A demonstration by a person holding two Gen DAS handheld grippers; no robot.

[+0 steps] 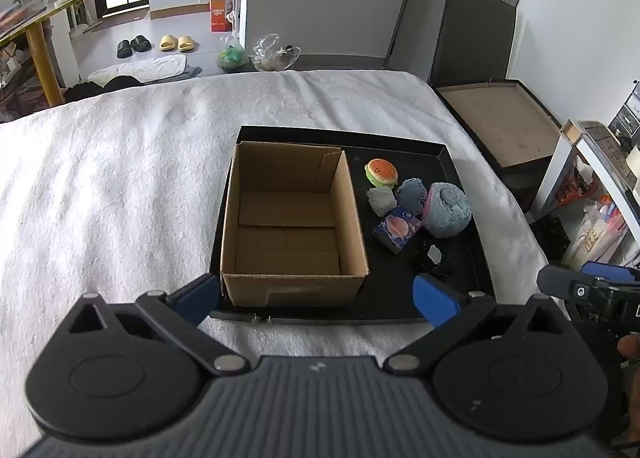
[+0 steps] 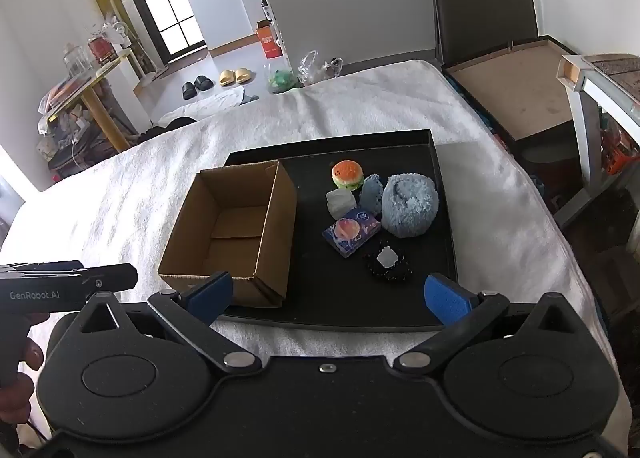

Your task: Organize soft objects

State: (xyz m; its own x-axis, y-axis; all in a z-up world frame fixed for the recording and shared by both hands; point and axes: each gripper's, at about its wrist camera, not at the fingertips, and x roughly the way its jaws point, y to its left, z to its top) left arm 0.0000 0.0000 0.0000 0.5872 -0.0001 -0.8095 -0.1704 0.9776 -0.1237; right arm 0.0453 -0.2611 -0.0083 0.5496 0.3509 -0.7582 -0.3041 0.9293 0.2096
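Nothing is sorted yet: the cardboard box (image 1: 294, 226) sits empty on the black tray (image 1: 460, 286). To its right lie the burger toy (image 1: 381, 171), blue plush ball (image 1: 448, 209) and, perhaps, a tissue pack (image 1: 397, 229). The left gripper (image 1: 316, 294) and right gripper (image 2: 328, 294) are both spread wide, grasping nothing.

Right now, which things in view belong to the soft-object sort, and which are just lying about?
Job:
- open brown cardboard box
- burger-shaped squishy toy
- big fluffy blue ball
- small blue fuzzy piece
- pale grey lump
- printed purple packet
- black scrunchie
- black tray

Lying about:
- slippers
- plastic bags
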